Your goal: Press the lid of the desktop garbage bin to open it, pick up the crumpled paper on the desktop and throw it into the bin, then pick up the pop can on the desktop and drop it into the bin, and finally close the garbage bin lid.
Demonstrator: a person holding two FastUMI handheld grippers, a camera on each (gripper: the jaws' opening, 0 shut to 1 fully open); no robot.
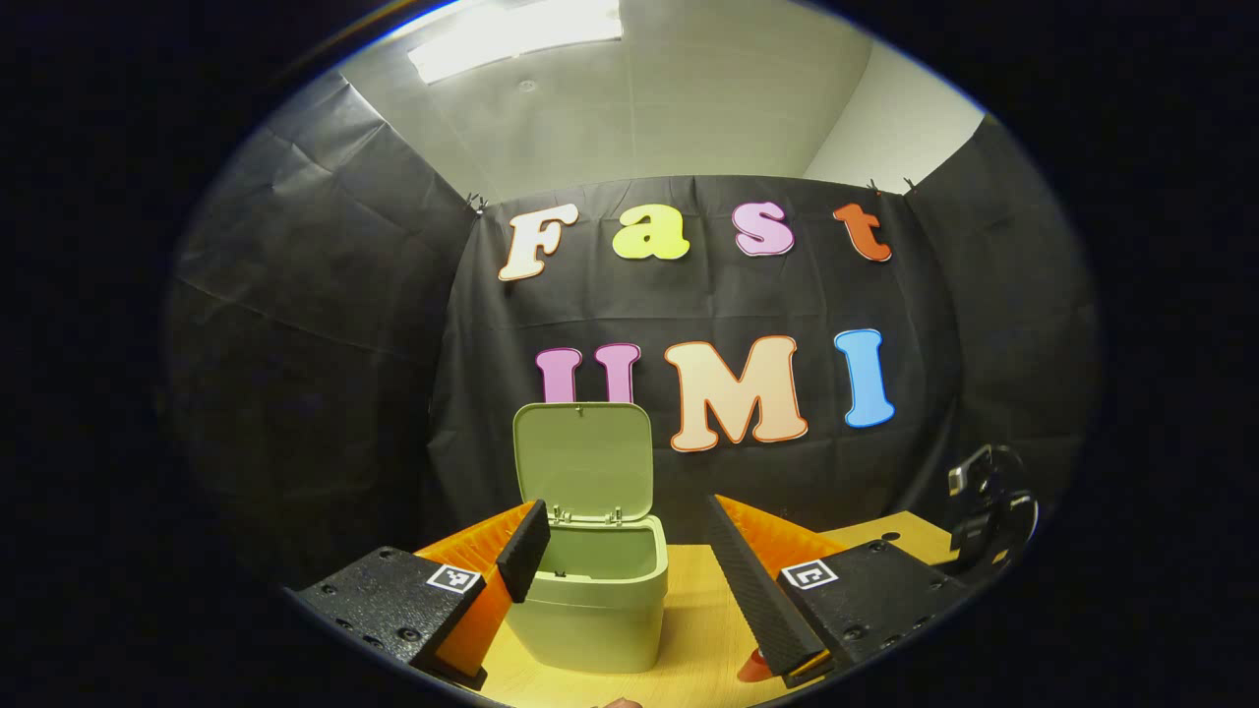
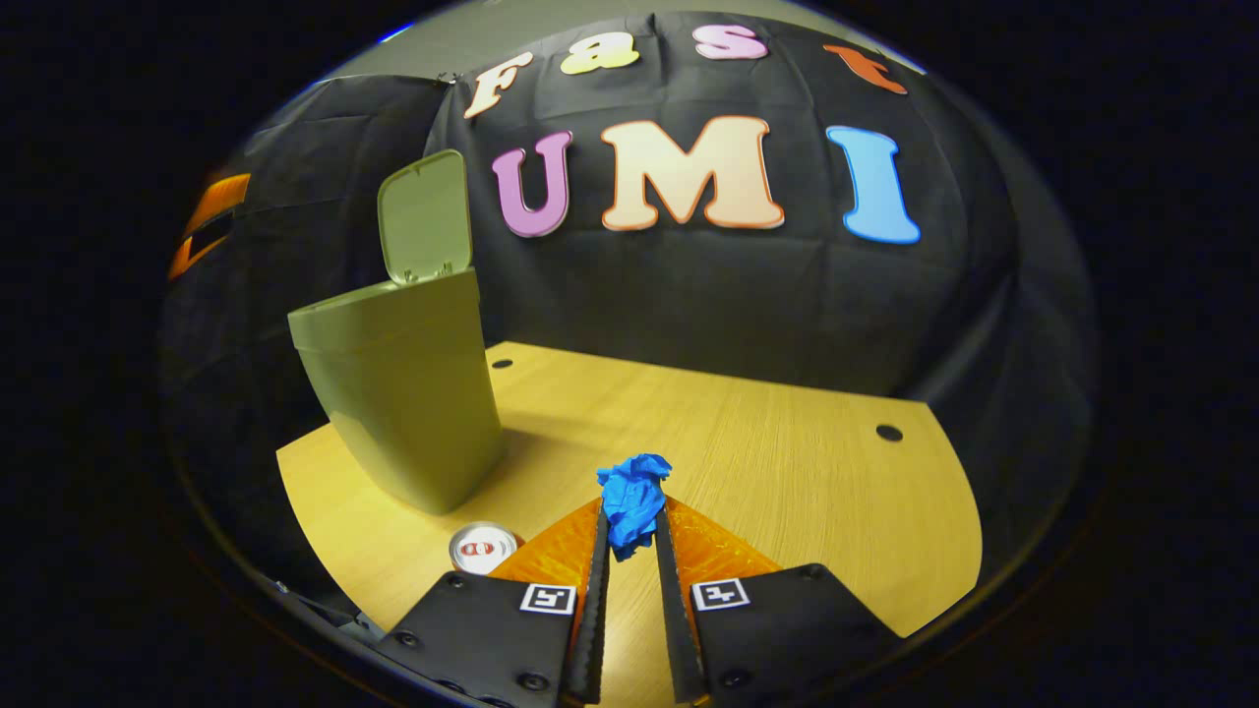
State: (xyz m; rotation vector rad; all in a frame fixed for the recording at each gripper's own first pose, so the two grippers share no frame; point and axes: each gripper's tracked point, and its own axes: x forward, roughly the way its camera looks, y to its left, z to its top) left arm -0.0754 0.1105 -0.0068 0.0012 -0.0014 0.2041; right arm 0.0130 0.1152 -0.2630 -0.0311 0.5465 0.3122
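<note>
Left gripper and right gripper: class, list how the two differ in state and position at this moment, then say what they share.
The left gripper is open and holds nothing; the right gripper is shut on the blue paper. The left gripper faces the bin, whose lid is up, with the bin between its fingers; the right gripper is off to the bin's side, above the table, near the can. Both carry square markers.

Bin (image 2: 403, 393): smooth matt green plastic. Table (image 2: 787, 472): smooth wood with fine grain. Paper (image 2: 631, 497): blue, crumpled, rough. Can (image 2: 482, 547): shiny metal top. Wall (image 2: 689, 305): matt black cloth, creased.
</note>
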